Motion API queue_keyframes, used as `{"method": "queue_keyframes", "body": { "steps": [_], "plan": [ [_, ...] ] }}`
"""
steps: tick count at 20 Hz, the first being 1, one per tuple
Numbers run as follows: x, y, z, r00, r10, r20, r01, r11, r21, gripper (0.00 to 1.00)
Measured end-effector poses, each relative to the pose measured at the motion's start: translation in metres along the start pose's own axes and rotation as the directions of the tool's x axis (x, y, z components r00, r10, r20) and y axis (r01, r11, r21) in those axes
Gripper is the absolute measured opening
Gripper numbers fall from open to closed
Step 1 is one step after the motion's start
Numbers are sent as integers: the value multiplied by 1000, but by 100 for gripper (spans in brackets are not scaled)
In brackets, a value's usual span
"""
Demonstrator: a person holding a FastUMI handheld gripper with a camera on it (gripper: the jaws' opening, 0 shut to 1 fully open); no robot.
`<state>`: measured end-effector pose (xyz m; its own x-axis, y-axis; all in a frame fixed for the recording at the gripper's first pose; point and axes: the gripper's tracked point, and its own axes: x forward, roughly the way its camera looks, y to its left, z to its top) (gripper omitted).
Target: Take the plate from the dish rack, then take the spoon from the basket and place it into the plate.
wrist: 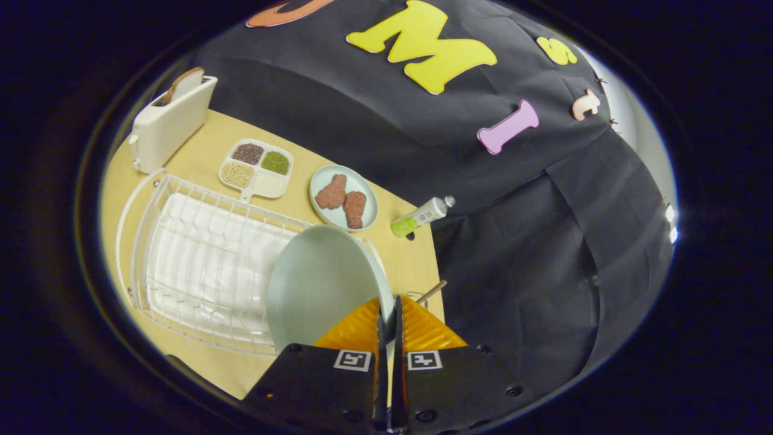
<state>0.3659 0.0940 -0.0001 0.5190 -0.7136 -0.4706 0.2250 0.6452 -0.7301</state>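
My gripper [388, 305] is shut on the rim of a pale green plate [320, 284]. The plate stands on edge between the fingers, held up above the right end of the white wire dish rack [199, 266]. Its hollow face is turned toward the rack. Just right of the fingers, a wire basket corner [416, 297] peeks out, with a thin wooden handle [433, 291] sticking up from it, probably the spoon. The rest of the basket is hidden behind the fingers.
On the wooden table [205, 151] beyond the rack stand a white toaster [172, 121] with a bread slice, a divided tray of grains [256, 169], a small plate with two brown pieces of food [344, 198] and a tube with a green cap [421, 216].
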Motion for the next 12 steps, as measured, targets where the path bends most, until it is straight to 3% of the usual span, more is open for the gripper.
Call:
{"method": "queue_keyframes", "body": {
  "steps": [3, 6, 9, 12],
  "plan": [
    [-6, -1, -15, 992, 125, 33, -126, 992, 25, 8],
    [-8, -6, -36, 961, 260, 90, -269, 956, 114, 8],
    [-13, -7, -65, 894, 410, 181, -443, 870, 216, 8],
    [-13, 0, -107, 817, 530, 225, -573, 790, 217, 8]
  ]
}}
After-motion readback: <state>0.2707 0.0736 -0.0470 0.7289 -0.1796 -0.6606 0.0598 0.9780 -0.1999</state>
